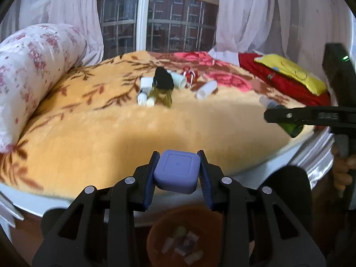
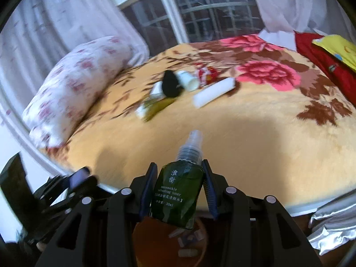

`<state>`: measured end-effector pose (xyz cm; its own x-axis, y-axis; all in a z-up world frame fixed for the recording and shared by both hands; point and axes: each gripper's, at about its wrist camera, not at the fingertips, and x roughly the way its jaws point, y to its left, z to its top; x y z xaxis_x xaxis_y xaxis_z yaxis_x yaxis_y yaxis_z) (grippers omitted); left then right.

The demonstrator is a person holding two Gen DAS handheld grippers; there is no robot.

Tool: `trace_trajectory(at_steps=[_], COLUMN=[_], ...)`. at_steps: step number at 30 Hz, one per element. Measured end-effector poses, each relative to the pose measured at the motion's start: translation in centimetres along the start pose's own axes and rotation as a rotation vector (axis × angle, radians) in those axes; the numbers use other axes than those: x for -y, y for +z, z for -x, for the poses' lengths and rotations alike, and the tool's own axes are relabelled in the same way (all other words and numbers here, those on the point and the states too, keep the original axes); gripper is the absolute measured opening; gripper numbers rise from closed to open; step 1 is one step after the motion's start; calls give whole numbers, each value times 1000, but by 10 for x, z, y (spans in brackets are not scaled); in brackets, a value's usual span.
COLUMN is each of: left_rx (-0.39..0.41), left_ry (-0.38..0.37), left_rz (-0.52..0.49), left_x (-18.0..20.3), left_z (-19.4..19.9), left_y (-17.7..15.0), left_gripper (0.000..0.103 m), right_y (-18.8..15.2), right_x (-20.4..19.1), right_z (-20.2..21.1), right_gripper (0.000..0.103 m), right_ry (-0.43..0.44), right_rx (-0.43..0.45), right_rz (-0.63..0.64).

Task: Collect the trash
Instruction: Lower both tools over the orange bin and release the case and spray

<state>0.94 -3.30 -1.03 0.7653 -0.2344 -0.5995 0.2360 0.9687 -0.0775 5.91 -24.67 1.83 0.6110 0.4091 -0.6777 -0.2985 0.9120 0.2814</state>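
My left gripper point(image 1: 178, 173) is shut on a small purple square case point(image 1: 177, 170), held over the bed's near edge above a brown bin point(image 1: 164, 227) that holds several bits of trash. My right gripper point(image 2: 179, 182) is shut on a dark green toner spray bottle point(image 2: 178, 191) with a clear cap, also above the brown bin point(image 2: 151, 240). The right gripper also shows in the left wrist view point(image 1: 276, 115), at the right. More trash lies mid-bed: a black lump point(image 1: 163, 79), white tubes point(image 1: 144, 93), a white cup point(image 1: 180, 80), a white cylinder point(image 2: 213, 91) and a red wrapper point(image 2: 205, 74).
The bed has an orange flowered blanket point(image 1: 111, 120). A flowered bolster pillow point(image 1: 33, 71) lies at the left. A red cloth point(image 1: 278, 77) and a yellow cushion point(image 1: 291, 71) lie at the right. Curtains and a window stand behind the bed.
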Motion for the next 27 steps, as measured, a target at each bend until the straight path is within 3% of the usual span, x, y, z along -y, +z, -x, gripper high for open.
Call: trace_trajectory(at_steps=[4,8,16,21,27], left_rx=[-35,-103,-351,-472,-513], left_ry=[5,-11,-65,-67,-67], left_rz=[-12,11,113,158,159], left_x=[0,-5,-19,-27,-26], left_z=[5,0,-48,-74,-83], left_y=[-21,-41,-85,-98,-104], left_gripper=[34,34,34,34,34], right_y=[-35,-67,-127,-144,-147], right_x=[-18,-30,-21,-14,-19], right_z=[6,-1,-68,-103,-113], right_gripper=[40,40,40,40,40], right_ry=[35,12,30,41,40], right_rx=[-45,-108,-336,-439,-471], right_rz=[11,59,25,-6,23])
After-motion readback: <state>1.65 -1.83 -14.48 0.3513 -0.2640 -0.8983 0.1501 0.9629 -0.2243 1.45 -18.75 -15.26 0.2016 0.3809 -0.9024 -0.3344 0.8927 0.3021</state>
